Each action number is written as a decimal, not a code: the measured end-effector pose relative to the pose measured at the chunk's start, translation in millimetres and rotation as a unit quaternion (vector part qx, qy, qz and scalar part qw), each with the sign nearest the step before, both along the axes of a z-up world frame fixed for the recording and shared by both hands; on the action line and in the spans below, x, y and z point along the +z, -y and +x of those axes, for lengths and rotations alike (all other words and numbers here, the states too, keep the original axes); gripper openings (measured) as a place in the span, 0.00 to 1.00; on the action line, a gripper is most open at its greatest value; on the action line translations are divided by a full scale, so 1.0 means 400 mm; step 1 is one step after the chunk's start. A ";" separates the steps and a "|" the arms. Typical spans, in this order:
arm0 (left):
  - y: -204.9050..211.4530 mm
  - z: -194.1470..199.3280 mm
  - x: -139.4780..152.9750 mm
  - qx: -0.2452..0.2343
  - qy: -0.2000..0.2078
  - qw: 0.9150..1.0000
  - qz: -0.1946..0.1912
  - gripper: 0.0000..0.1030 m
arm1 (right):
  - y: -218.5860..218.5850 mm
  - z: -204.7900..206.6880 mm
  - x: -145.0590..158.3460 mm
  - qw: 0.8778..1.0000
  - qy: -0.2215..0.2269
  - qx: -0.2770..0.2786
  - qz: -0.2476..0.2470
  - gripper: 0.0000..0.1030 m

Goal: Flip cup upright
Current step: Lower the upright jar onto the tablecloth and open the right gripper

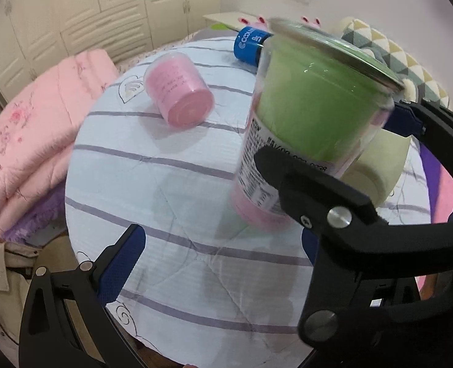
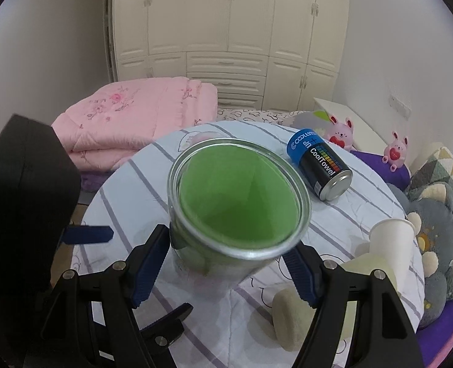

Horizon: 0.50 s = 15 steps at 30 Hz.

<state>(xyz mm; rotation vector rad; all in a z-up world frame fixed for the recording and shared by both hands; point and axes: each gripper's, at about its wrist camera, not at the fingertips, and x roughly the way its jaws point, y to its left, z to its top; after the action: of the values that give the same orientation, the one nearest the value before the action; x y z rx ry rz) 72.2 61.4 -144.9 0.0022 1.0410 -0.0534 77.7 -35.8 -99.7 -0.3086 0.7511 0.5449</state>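
Observation:
A clear plastic cup with a green liner (image 2: 238, 196) and pink base stands mouth up, slightly tilted, just above or on the striped cloth of the round table (image 2: 128, 190). My right gripper (image 2: 229, 251) is shut on its wall below the rim. In the left wrist view the same cup (image 1: 312, 110) leans at the right with the right gripper's black finger across it. My left gripper (image 1: 223, 245) is open and empty, just left of the cup.
A pink-lined cup (image 1: 179, 89) lies on its side on the table. A blue and black can (image 2: 320, 162) lies at the back. White paper cups (image 2: 389, 242) lie at the right. A pink quilt (image 2: 134, 113) and plush toys (image 2: 435, 224) surround the table.

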 end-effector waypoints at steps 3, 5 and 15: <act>0.000 -0.002 -0.003 -0.007 0.004 1.000 0.002 1.00 | -0.002 0.000 -0.010 1.000 -0.001 0.004 -0.008 0.72; 0.003 -0.001 0.000 -0.009 0.008 1.000 0.004 1.00 | -0.001 -0.003 -0.009 1.000 -0.002 0.005 -0.007 0.72; 0.019 -0.008 0.011 -0.024 0.011 1.000 0.014 1.00 | 0.004 -0.009 -0.005 1.000 -0.004 0.001 -0.008 0.73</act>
<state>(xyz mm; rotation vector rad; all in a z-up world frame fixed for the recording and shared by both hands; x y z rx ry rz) 68.9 53.7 -140.3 0.0530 1.0191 -0.0817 74.0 -37.3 -101.5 -0.3227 0.7627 0.5429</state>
